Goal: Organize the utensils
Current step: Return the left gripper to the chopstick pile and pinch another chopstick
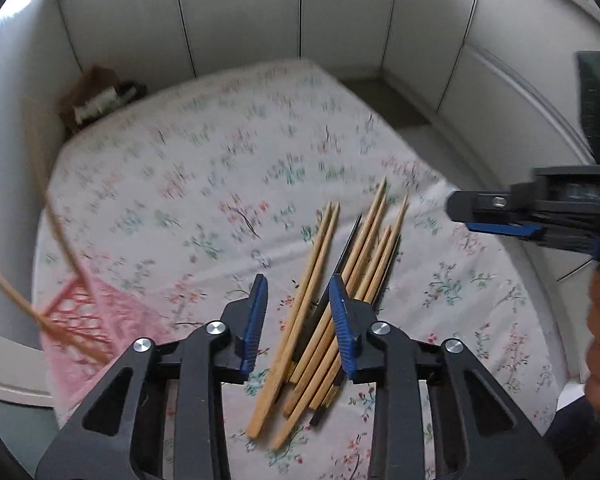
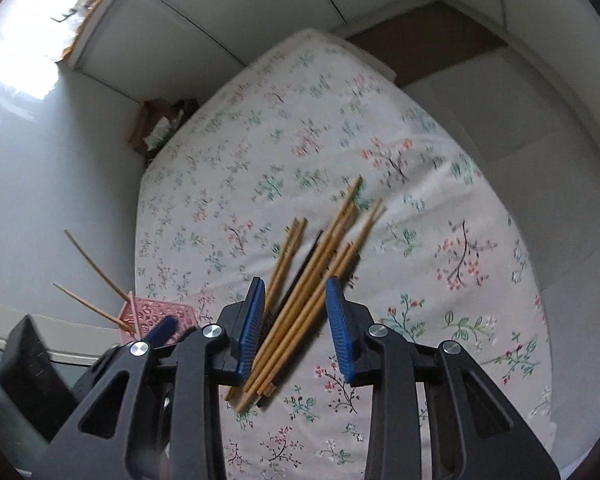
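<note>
Bamboo chopsticks on floral cloth, unlabelled.

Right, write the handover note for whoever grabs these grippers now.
Left gripper: open, nothing held, above the near end of the chopstick pile.
Right gripper: open, nothing held, over the same pile.
Pile: loose on the floral cloth, mostly bamboo sticks plus a dark one.
Done: two chopsticks stand in the pink basket at the cloth's left edge.
Left: move the pile into the basket.
</note>
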Demonstrator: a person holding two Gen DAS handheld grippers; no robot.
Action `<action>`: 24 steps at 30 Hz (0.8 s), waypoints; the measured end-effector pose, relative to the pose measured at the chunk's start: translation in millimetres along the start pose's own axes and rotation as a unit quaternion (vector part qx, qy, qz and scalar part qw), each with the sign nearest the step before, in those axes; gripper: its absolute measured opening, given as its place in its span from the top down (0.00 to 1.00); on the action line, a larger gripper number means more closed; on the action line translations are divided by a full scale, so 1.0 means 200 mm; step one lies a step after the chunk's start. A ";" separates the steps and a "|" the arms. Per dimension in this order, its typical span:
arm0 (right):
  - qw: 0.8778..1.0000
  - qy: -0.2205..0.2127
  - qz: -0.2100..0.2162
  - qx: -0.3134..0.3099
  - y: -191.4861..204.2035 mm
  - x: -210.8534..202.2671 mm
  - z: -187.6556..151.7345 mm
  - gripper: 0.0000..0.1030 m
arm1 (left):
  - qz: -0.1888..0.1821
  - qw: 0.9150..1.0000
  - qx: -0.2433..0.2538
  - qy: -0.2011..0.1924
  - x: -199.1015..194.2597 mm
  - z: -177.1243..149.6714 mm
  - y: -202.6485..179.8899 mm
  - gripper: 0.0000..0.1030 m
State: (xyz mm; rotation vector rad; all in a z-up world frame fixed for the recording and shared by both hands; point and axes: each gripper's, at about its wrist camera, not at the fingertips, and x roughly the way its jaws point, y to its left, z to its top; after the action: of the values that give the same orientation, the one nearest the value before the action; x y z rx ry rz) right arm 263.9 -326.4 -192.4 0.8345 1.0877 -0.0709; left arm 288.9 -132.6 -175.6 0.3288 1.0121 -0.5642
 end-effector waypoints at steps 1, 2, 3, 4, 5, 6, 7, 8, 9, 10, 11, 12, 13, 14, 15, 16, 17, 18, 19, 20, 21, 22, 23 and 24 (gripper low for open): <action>1.000 0.005 0.002 0.006 -0.01 0.02 0.01 0.69 | 0.000 1.000 -0.003 0.007 0.04 0.00 0.02 0.70; 1.000 0.011 0.004 0.012 -0.02 0.03 0.01 0.68 | 0.000 1.000 -0.007 0.016 0.08 0.01 0.02 0.70; 1.000 0.016 0.003 0.017 -0.03 0.04 0.01 0.67 | -0.001 1.000 -0.009 0.021 0.10 0.01 0.03 0.71; 1.000 0.019 -0.001 0.020 -0.04 0.05 0.01 0.67 | -0.002 1.000 -0.008 0.031 0.15 0.02 0.03 0.72; 0.999 0.024 -0.005 0.023 -0.04 0.05 0.01 0.67 | -0.002 0.999 -0.006 0.036 0.17 0.03 0.02 0.72; 0.999 0.026 -0.005 0.025 -0.05 0.07 0.01 0.67 | -0.003 0.999 -0.004 0.043 0.20 0.02 0.02 0.72; 0.999 0.030 -0.004 0.028 -0.05 0.07 0.01 0.67 | -0.003 0.999 -0.001 0.050 0.24 0.02 0.00 0.72; 0.999 0.032 -0.002 0.030 -0.05 0.07 0.01 0.67 | -0.003 0.998 0.001 0.056 0.26 0.02 0.00 0.72; 0.999 0.034 -0.002 0.031 -0.05 0.07 0.01 0.67 | -0.002 0.998 -0.001 0.062 0.29 0.02 0.00 0.72; 0.999 0.035 -0.002 0.031 -0.05 0.07 0.02 0.66 | -0.002 0.998 -0.002 0.065 0.31 0.02 -0.01 0.72; 0.999 0.037 -0.004 0.031 -0.05 0.07 0.02 0.66 | -0.003 0.998 -0.002 0.067 0.32 0.02 -0.01 0.72; 0.999 0.037 -0.004 0.031 -0.06 0.07 0.02 0.66 | -0.004 0.998 -0.001 0.070 0.34 0.03 -0.01 0.72; 0.999 0.038 -0.004 0.030 -0.06 0.08 0.02 0.66 | -0.006 0.997 0.000 0.072 0.35 0.03 -0.01 0.74; 0.999 0.039 -0.003 0.030 -0.06 0.08 0.02 0.66 | -0.010 0.997 0.001 0.076 0.37 0.03 -0.02 0.79; 0.999 0.039 -0.003 0.031 -0.06 0.08 0.02 0.66 | -0.013 0.996 0.002 0.083 0.38 0.03 -0.01 0.86; 0.999 0.040 -0.002 0.032 -0.06 0.08 0.02 0.66 | -0.010 0.996 0.003 0.084 0.40 0.04 -0.02 0.86; 0.999 0.040 -0.002 0.033 -0.06 0.09 0.02 0.66 | -0.007 0.997 0.005 0.082 0.40 0.04 -0.02 0.86; 0.999 0.040 -0.002 0.032 -0.06 0.08 0.02 0.66 | -0.007 0.997 0.007 0.083 0.41 0.04 -0.01 0.87; 0.999 0.039 -0.002 0.031 -0.06 0.08 0.02 0.66 | -0.009 0.997 0.008 0.082 0.41 0.04 -0.01 0.87; 0.999 0.039 -0.002 0.031 -0.06 0.08 0.03 0.66 | -0.009 0.997 0.010 0.082 0.42 0.04 -0.01 0.87; 0.999 0.039 -0.001 0.031 -0.06 0.08 0.03 0.66 | -0.007 0.997 0.014 0.081 0.42 0.05 -0.01 0.87; 0.999 0.039 -0.001 0.030 -0.06 0.08 0.03 0.66 | -0.003 0.997 0.019 0.081 0.42 0.05 -0.02 0.87; 0.999 0.039 -0.001 0.030 -0.06 0.08 0.03 0.66 | 0.001 0.996 0.024 0.080 0.41 0.05 -0.02 0.87; 0.999 0.040 -0.001 0.029 -0.06 0.08 0.03 0.66 | 0.007 0.996 0.027 0.079 0.41 0.05 -0.02 0.91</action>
State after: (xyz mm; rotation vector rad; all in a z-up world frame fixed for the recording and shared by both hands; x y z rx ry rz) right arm 271.3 -331.6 -211.2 0.8953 1.1663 -0.0712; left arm 327.0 -165.8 -241.8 0.4337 1.1476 -0.5607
